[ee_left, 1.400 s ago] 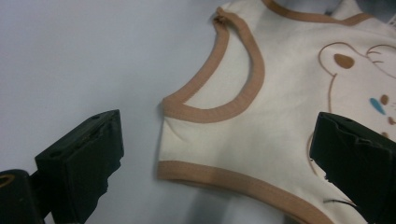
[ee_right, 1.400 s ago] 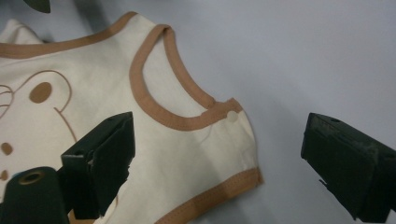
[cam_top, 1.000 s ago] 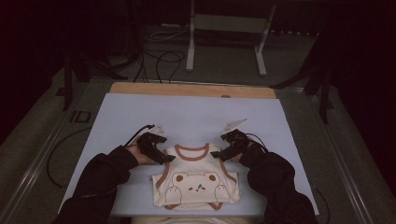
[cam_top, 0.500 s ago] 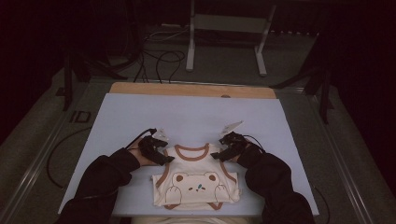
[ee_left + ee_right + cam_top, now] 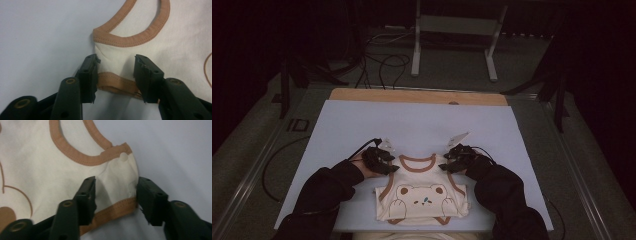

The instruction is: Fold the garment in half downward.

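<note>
Cream vest (image 5: 422, 197) flat on bench (image 5: 422, 120), near edge | left hand-held gripper (image 5: 116, 72) and right hand-held gripper (image 5: 116, 195) each half-wide astride a shoulder strap, jaws just closing, cloth between, not yet pinched | grasp pending; lift or fold all remains

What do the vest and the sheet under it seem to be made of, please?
Vest: soft cream knit fabric, probably cotton, matte, with stitched brown trim and small creases near the shoulder. Sheet: smooth, pale, matte, possibly paper or plastic; hard to tell.
</note>
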`<state>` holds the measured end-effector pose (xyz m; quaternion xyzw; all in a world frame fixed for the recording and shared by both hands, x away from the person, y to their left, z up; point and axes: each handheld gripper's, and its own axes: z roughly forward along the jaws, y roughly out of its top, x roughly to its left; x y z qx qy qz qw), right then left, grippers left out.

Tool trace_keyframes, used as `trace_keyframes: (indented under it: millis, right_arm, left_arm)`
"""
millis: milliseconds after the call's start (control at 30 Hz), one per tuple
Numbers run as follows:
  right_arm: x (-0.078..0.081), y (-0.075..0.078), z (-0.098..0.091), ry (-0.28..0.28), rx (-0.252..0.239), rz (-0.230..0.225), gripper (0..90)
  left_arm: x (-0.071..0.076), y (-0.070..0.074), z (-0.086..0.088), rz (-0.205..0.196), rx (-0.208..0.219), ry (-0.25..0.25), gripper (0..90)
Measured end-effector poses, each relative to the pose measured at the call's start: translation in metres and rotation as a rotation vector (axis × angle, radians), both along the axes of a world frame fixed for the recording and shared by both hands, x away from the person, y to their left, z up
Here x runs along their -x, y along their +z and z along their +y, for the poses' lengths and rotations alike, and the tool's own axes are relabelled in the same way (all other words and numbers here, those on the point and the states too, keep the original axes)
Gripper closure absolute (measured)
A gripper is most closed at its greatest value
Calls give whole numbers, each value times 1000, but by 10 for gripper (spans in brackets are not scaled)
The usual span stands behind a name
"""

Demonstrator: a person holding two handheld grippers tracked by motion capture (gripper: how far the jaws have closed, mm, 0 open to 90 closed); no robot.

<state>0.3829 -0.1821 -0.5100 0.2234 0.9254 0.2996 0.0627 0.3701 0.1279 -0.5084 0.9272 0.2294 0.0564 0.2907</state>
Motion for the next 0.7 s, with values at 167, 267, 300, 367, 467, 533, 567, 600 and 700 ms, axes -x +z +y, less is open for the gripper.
trace_keyframes:
  millis: [167,267,300,367,467,533,567,600,700]
  right_arm:
    - [2,1,1,13,-1,16,628]
    - [1,1,0,8,-8,19,697]
    - [0,1,-1,12,-7,20,720]
    - [0,1,-1,5,-12,26,755]
    - [1,2,1,11,-10,38,811]
    - [2,2,2,9,-3,43,820]
    - [2,3,2,7,0,48,822]
    - [2,3,2,11,0,41,822]
    - [1,2,1,14,-10,41,825]
  left_arm:
    - [1,1,-2,10,3,-7,669]
    - [2,1,-3,23,11,-6,740]
    - [2,1,-4,27,14,-8,775]
    - [2,1,-4,35,17,-14,825]
    - [2,1,-5,35,21,-12,857]
    - [1,1,-4,47,27,-8,863]
    - [1,1,-4,50,29,-7,864]
    - [1,1,-4,52,30,-8,866]
    - [-1,1,-4,62,34,-13,870]
